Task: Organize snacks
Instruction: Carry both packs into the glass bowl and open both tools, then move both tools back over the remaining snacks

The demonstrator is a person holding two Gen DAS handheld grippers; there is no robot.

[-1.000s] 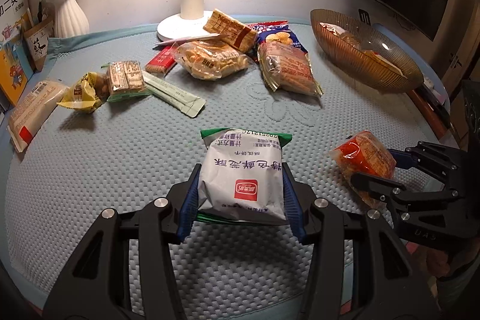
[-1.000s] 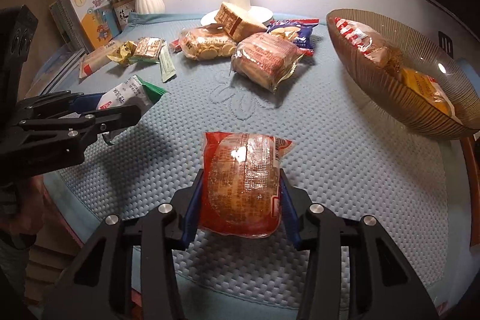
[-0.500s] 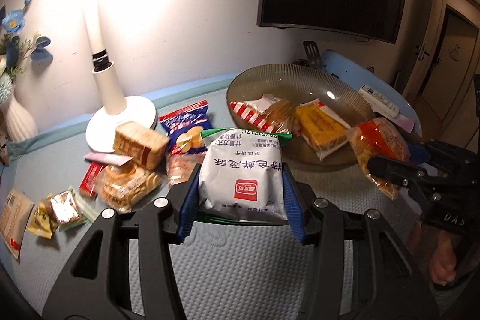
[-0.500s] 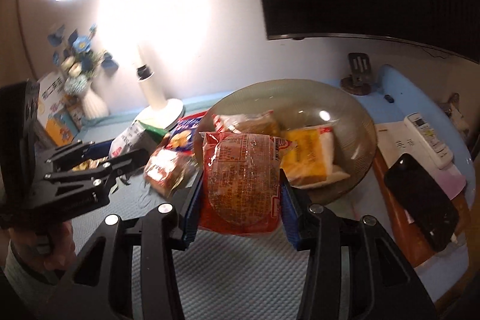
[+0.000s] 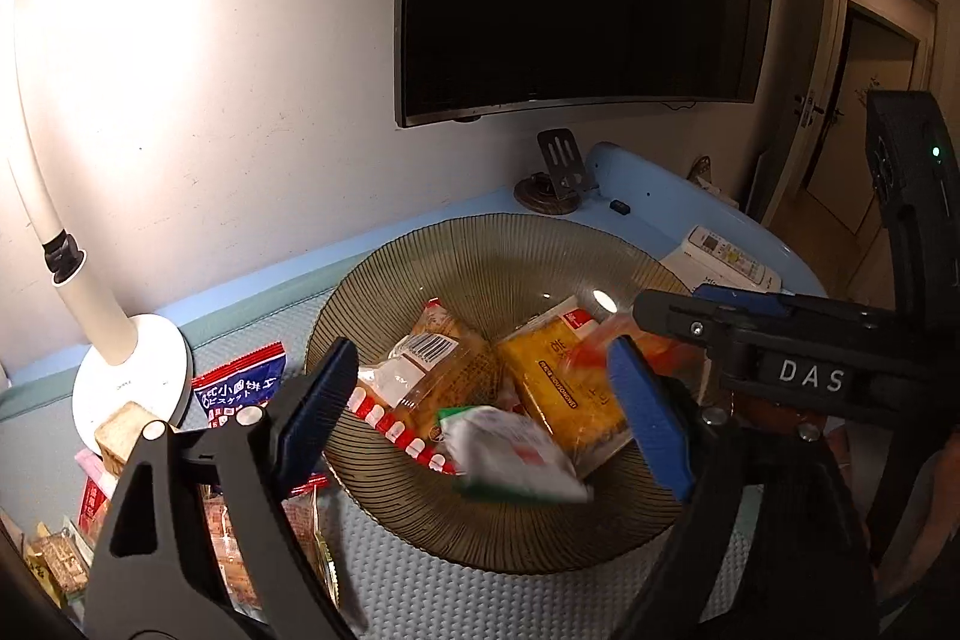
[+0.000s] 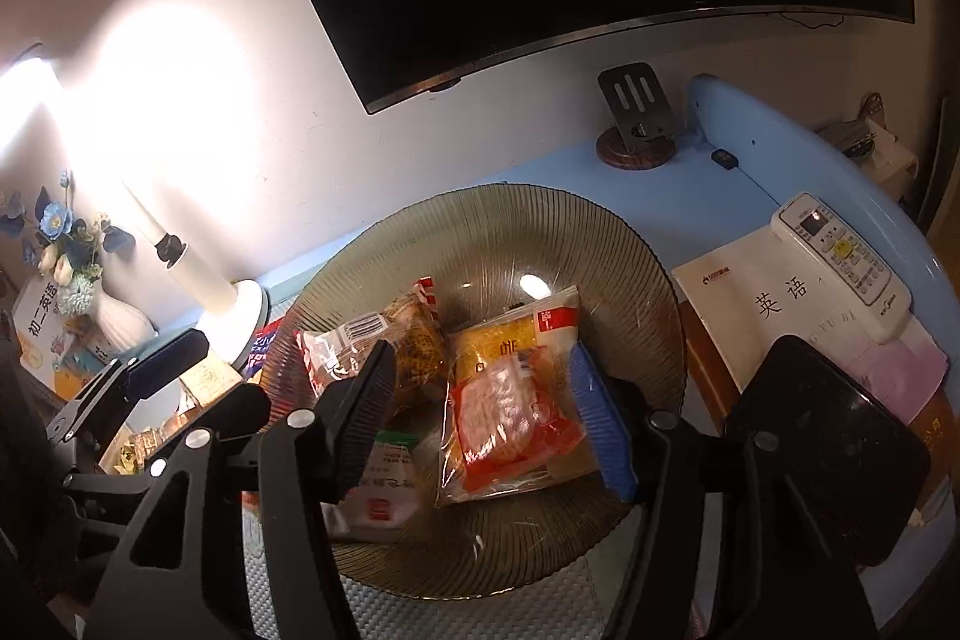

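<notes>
Both hand-held grippers, left (image 5: 480, 394) and right (image 6: 486, 418), spread over bowl (image 6: 636, 244); white packet (image 5: 510, 454) and red packet (image 6: 510, 418) unheld. Packets judged light, crinkly, slippery; best pinched across middle.

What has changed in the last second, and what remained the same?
Both tongs opened over the brown bowl. The left tongs let go of the white packet, the right tongs let go of the red packet, and both packets dropped in. The yellow packet in the bowl did not move.
</notes>
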